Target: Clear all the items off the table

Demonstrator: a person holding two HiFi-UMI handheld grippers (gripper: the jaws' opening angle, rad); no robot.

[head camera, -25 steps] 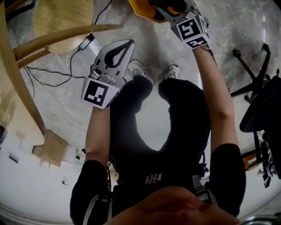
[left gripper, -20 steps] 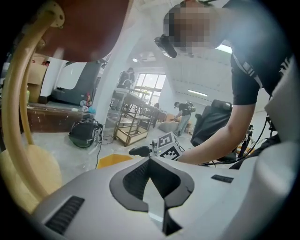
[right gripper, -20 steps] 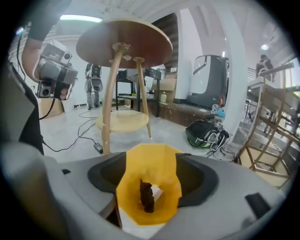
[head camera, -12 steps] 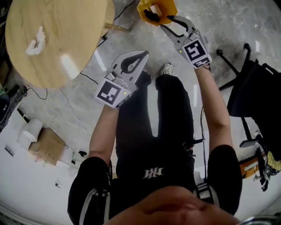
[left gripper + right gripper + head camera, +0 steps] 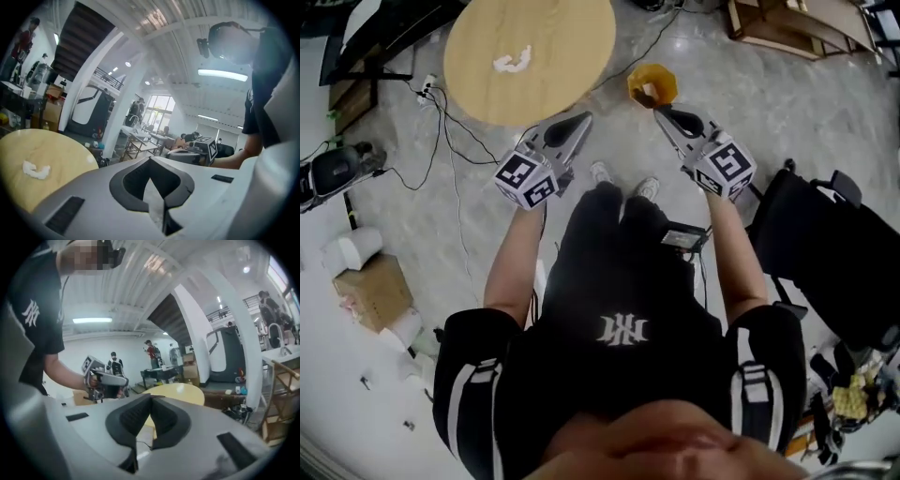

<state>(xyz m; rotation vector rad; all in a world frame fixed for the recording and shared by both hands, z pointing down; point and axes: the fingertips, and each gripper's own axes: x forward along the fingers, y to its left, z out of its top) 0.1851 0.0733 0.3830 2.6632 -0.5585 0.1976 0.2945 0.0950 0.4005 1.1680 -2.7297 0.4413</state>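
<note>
Left gripper (image 5: pixel 580 121), centre frame: jaws pressed together. Right gripper (image 5: pixel 661 112): jaws just closed, nothing between them. White crumpled wad (image 5: pixel 512 62) lies on round table (image 5: pixel 572 42), upper left.

I see both grippers held out above the floor. The left gripper (image 5: pixel 579 120), jaws together, is near the round table's (image 5: pixel 558 37) edge. The right gripper (image 5: pixel 660 112), its jaws just closed on nothing, is beside a yellow bin (image 5: pixel 662 82). A white wad (image 5: pixel 512 63) lies on the table.
</note>
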